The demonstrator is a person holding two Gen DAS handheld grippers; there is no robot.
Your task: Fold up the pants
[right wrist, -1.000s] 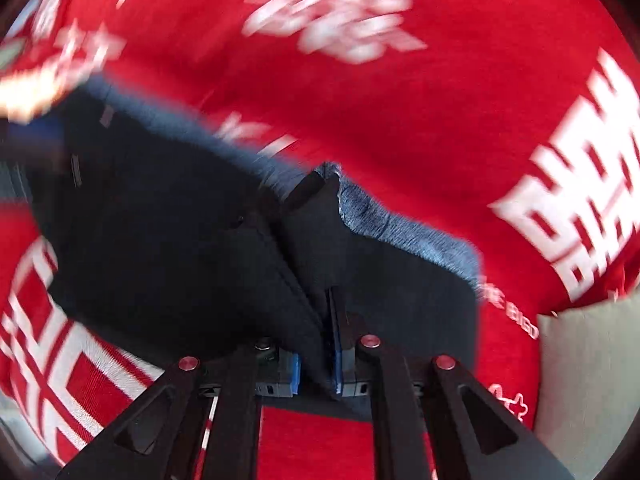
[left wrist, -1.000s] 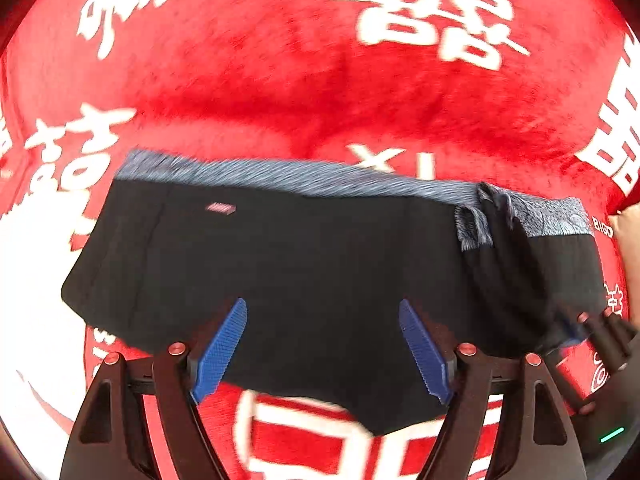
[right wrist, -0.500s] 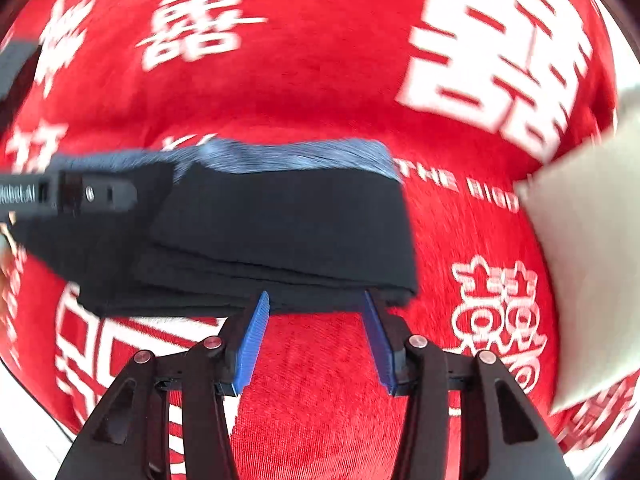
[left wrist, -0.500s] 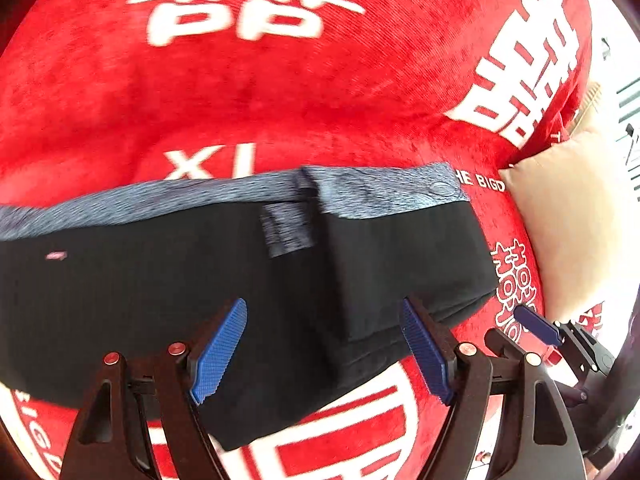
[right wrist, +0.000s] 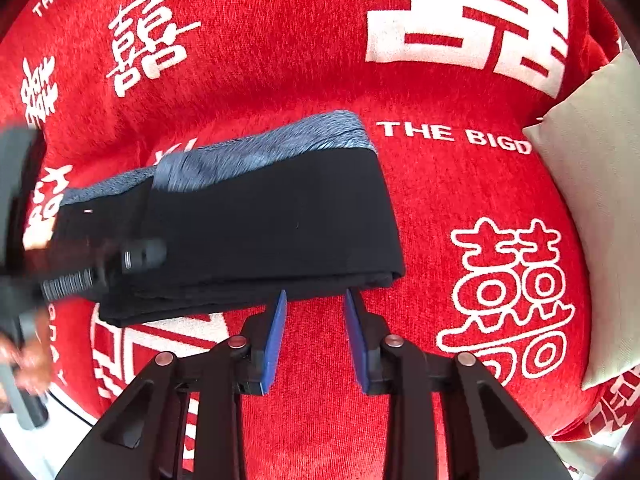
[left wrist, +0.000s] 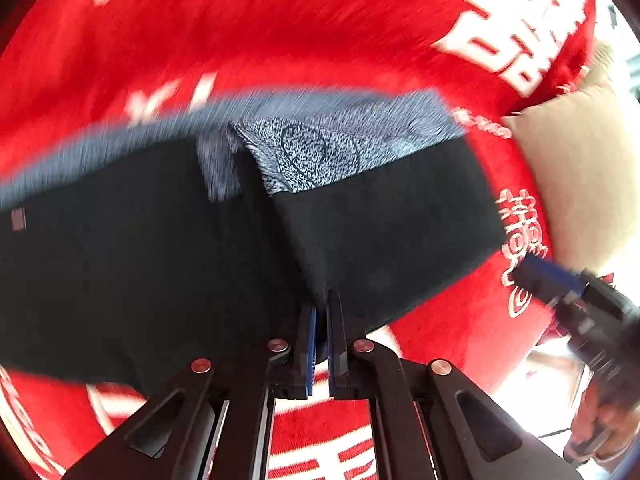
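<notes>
Open red blanket (right wrist: 460, 208) is seen right of the folded pants (right wrist: 260, 232); passage at far right is bounded by a beige cushion (right wrist: 596, 208).

The left tool (left wrist: 319, 344) has black angular linkage arms with triangular cut-outs, silver-pink round screw heads at the pivots, and thin blue ribbed pads (left wrist: 310, 350) lining its fingers. The right tool (right wrist: 316, 334) is built the same: black arms, four round screws, flat blue pads (right wrist: 273, 340). Blurred bare skin of a hand (right wrist: 24, 354) shows at the left tool's grip.
</notes>
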